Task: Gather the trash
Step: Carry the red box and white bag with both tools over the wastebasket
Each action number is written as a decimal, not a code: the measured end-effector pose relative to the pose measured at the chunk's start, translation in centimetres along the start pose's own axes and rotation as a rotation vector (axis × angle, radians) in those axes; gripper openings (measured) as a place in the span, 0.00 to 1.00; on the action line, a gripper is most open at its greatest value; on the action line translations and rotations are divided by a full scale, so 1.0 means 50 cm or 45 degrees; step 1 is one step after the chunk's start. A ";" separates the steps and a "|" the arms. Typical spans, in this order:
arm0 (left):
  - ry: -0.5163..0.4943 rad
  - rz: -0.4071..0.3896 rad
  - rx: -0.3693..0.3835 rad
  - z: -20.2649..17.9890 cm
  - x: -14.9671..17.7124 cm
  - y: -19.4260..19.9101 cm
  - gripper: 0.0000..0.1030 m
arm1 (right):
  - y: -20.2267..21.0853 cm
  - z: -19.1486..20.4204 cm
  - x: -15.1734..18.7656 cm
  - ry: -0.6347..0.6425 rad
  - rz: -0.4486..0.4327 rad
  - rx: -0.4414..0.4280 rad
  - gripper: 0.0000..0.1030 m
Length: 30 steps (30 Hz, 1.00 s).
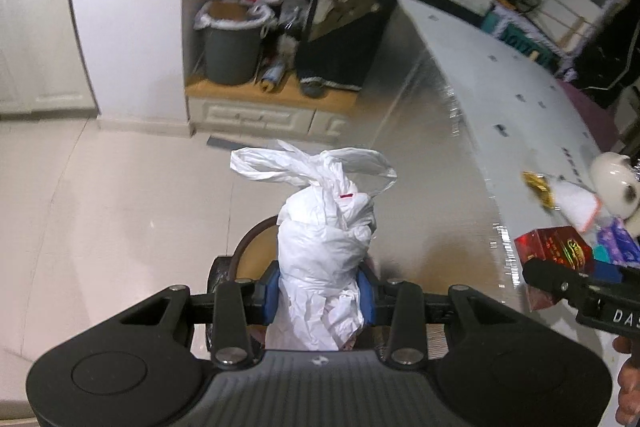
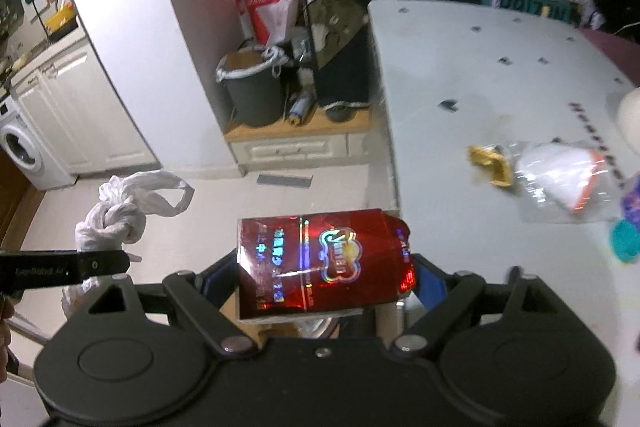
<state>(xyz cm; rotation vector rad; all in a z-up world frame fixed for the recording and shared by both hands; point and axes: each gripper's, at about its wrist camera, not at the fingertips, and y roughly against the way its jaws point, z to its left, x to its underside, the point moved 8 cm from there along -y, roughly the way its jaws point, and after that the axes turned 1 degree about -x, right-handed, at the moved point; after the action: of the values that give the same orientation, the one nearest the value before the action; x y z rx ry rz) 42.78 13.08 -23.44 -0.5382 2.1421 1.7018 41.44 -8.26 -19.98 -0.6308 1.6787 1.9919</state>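
While your left tongs (image 1: 318, 301) pinch a knotted white plastic bag (image 1: 326, 239) between their blue pads, narrow around its crumpled middle, its looped handles stick out ahead of the fingertips. Your right tongs (image 2: 320, 277) stand wide and clamp a shiny red carton (image 2: 324, 259) sideways across the jaws. Ahead of both tongs and well apart from them, a grey bin (image 2: 252, 91) with a white liner sits on a low wooden step. To the right of the right tongs, a white table (image 2: 480, 75) carries a gold wrapper (image 2: 490, 163) and a clear packet (image 2: 560, 181).
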 end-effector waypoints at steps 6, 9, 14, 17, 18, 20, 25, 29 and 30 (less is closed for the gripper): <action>0.054 0.169 0.049 0.046 0.012 -0.099 0.39 | -0.100 0.033 0.010 0.027 0.113 -0.006 0.87; 0.094 0.240 0.087 0.057 0.019 -0.158 0.39 | -0.136 0.035 0.009 0.023 0.150 -0.008 0.87; 0.178 0.340 0.141 0.061 0.017 -0.267 0.39 | -0.207 0.041 0.018 0.061 0.216 -0.038 0.87; 0.197 0.394 0.173 0.054 0.016 -0.330 0.39 | -0.253 0.047 0.034 0.114 0.273 -0.044 0.87; 0.197 0.410 0.183 0.050 0.016 -0.350 0.39 | -0.267 0.048 0.041 0.127 0.296 -0.046 0.87; 0.191 0.448 0.202 0.042 0.019 -0.396 0.39 | -0.291 0.047 0.052 0.147 0.333 -0.050 0.87; 0.174 0.504 0.184 0.038 0.031 -0.485 0.57 | -0.339 0.038 0.074 0.159 0.407 -0.061 0.87; 0.162 0.560 0.143 0.050 0.054 -0.526 0.67 | -0.380 0.036 0.087 0.166 0.449 -0.075 0.87; 0.155 0.569 0.132 0.053 0.059 -0.532 0.67 | -0.391 0.038 0.090 0.166 0.457 -0.082 0.87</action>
<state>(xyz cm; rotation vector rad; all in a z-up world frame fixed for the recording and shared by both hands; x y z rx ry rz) 53.58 9.99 -47.88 -0.1401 2.5684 1.7967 49.71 -3.20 -37.64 -0.5194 1.9234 2.3022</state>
